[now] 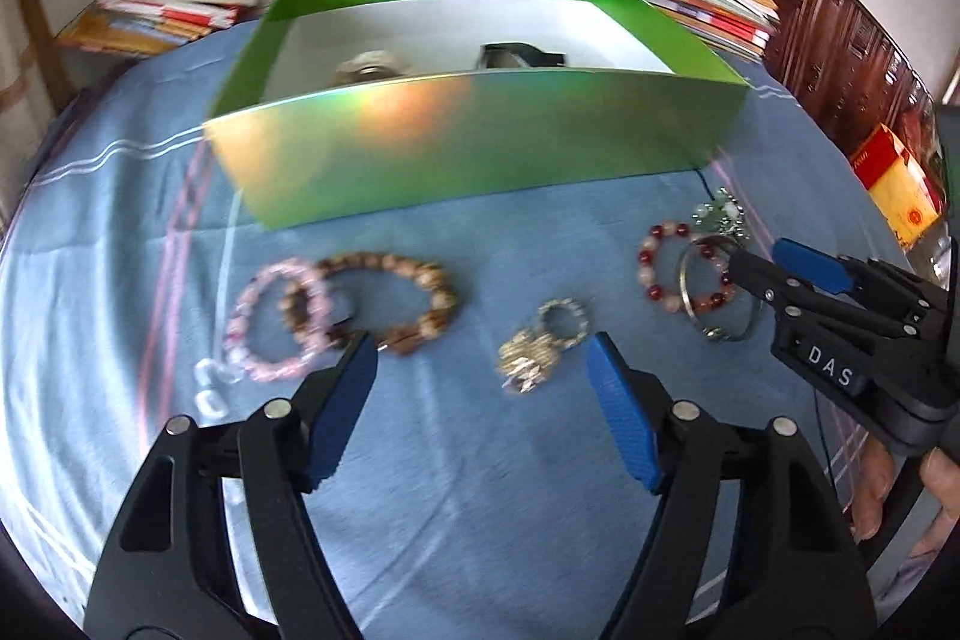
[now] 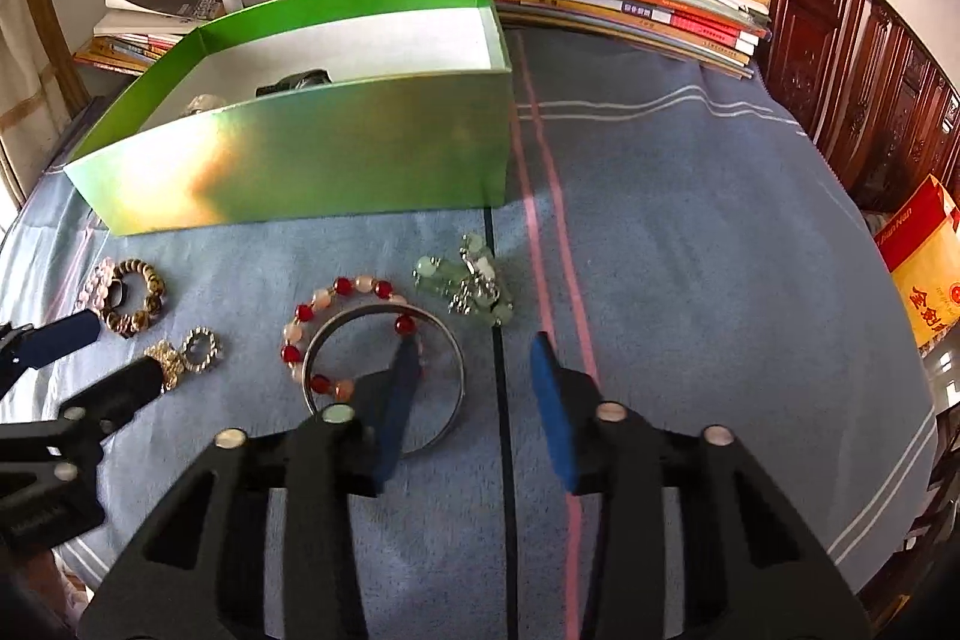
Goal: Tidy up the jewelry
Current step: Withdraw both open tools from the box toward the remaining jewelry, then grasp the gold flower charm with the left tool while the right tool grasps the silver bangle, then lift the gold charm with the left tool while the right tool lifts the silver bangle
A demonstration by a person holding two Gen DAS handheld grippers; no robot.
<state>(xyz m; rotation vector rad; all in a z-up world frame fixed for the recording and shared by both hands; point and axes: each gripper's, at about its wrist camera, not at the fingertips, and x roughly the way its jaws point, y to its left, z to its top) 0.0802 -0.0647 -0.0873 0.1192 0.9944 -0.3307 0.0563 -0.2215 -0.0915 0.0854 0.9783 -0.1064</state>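
Lying on the blue cloth (image 2: pixel 690 220) before the green box (image 2: pixel 312 160): silver bangle (image 2: pixel 459 370) overlapping red-and-pink bead bracelet (image 2: pixel 312 310). Right gripper (image 2: pixel 474 370) partly open, one finger inside the bangle, pads not pressing. Left gripper (image 1: pixel 483 364) wide, empty, above gold ring cluster (image 1: pixel 528 361). Pink bracelet (image 1: pixel 270 322) clear only from left wrist.

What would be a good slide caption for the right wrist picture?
Right gripper open over a silver bangle beside a green box.

Bracelets (image 1: pixel 384 304) before green box (image 1: pixel 480 148)
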